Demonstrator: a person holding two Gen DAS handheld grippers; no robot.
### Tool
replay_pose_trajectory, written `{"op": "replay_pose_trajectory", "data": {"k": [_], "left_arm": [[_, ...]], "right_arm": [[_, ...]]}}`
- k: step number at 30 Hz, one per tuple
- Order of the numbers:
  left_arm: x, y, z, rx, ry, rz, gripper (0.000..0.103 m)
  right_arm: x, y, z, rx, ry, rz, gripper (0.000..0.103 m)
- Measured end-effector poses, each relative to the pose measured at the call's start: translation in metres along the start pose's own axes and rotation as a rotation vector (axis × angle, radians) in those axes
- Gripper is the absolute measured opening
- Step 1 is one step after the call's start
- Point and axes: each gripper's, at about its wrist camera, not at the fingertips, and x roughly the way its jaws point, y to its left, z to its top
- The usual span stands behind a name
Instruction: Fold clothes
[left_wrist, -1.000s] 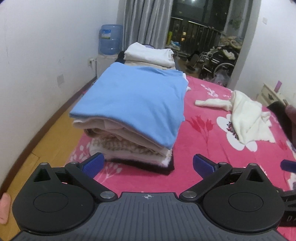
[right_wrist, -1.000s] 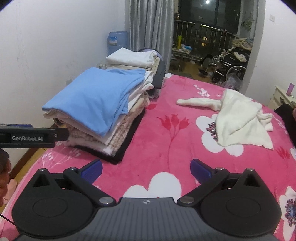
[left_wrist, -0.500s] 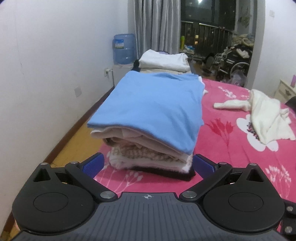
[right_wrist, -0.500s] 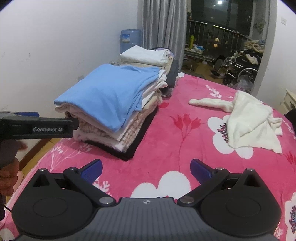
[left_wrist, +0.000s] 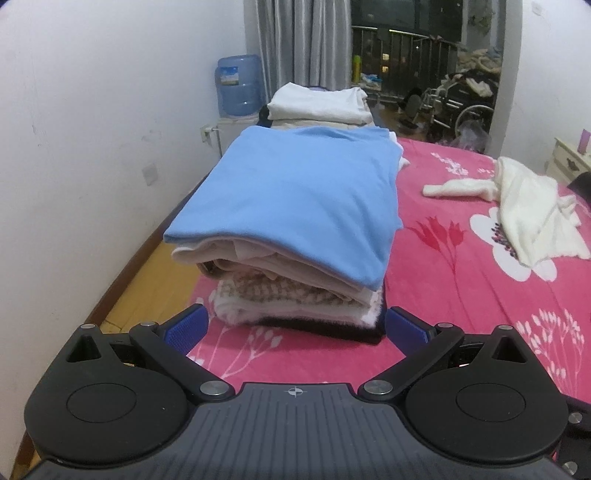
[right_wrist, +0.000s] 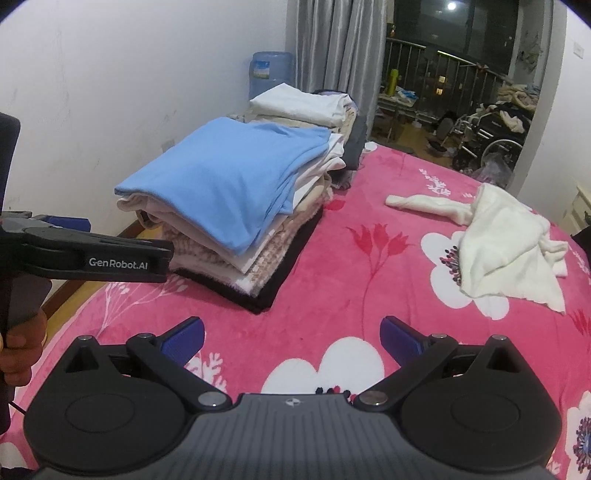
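Observation:
A folded light-blue garment (left_wrist: 303, 192) (right_wrist: 229, 181) tops a stack of folded beige and white clothes on the pink flowered bed (left_wrist: 461, 295) (right_wrist: 351, 280). A second folded pile topped in white (left_wrist: 317, 105) (right_wrist: 299, 107) lies behind it. A crumpled cream garment (left_wrist: 532, 210) (right_wrist: 506, 240) lies unfolded on the bed to the right. My left gripper (left_wrist: 295, 328) is open, its blue pads flanking the front foot of the stack, holding nothing. My right gripper (right_wrist: 291, 338) is open over bare blanket. The left gripper's side (right_wrist: 92, 254) shows in the right wrist view, held by a hand.
A white wall (left_wrist: 92, 147) and a strip of wooden floor (left_wrist: 155, 288) run along the bed's left edge. A blue water bottle (left_wrist: 238, 85) stands by grey curtains (left_wrist: 303, 40). A wheelchair and clutter (right_wrist: 491, 136) sit beyond the bed, a nightstand (left_wrist: 570, 158) at far right.
My left gripper has moved in toward the stack, which now fills more of its view and sits between its pads. The right gripper has shifted a little forward; both stay open.

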Motion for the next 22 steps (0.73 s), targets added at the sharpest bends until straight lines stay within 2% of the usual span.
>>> {"op": "replay_pose_trajectory", "data": {"k": [22], "left_arm": [[0.0010,-0.0004,-0.0016,0.014,0.001,-0.002,0.103]], "right_arm": [[-0.0017,0.0007,-0.0008,-0.013,-0.002,-0.001,0.103]]}}
